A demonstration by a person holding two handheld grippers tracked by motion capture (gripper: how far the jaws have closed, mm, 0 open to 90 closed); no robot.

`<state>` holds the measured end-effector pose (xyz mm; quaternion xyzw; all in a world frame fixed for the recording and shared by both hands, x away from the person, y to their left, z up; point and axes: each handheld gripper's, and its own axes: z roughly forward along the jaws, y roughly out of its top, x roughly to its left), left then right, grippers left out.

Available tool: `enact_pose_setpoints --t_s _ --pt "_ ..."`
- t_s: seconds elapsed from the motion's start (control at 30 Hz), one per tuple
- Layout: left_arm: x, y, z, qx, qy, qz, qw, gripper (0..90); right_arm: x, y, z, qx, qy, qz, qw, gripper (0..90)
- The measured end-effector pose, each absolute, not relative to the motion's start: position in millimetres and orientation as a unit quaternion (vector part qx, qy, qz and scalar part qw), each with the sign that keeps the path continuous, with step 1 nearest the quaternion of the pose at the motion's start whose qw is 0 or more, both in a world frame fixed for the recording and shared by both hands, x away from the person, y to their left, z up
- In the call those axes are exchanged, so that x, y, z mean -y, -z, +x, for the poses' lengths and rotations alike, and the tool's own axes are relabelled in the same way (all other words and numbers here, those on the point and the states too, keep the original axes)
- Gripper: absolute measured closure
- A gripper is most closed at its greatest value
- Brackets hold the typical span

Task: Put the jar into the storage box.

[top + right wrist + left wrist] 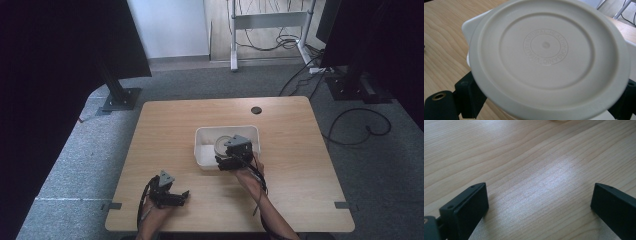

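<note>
Wood-grain table (165, 130) stands on grey carpet (80, 145), cables (360, 125) trailing nearby. Right gripper (231, 161) clamps a round cream lid (549, 57) over the white tub (205, 150); left gripper (172, 197) rests wide-jawed on bare tabletop.

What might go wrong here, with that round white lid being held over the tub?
The right gripper holds the round lid only by its edges between the two jaws, so it might slip or tilt. It hangs over the white tub, near its front wall; lowered carelessly, it might knock the rim.
</note>
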<state>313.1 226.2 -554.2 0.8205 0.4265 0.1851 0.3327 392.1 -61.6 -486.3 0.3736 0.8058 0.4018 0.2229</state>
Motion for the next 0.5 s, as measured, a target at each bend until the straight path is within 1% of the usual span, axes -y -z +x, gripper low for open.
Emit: enact_pose_setpoints --t_s 0.5 --pt "-226 554 313 -0.427 -0.185 0.820 0.333 1.0 44 502 406 -0.810 -0.391 0.376 0.221 9.4"
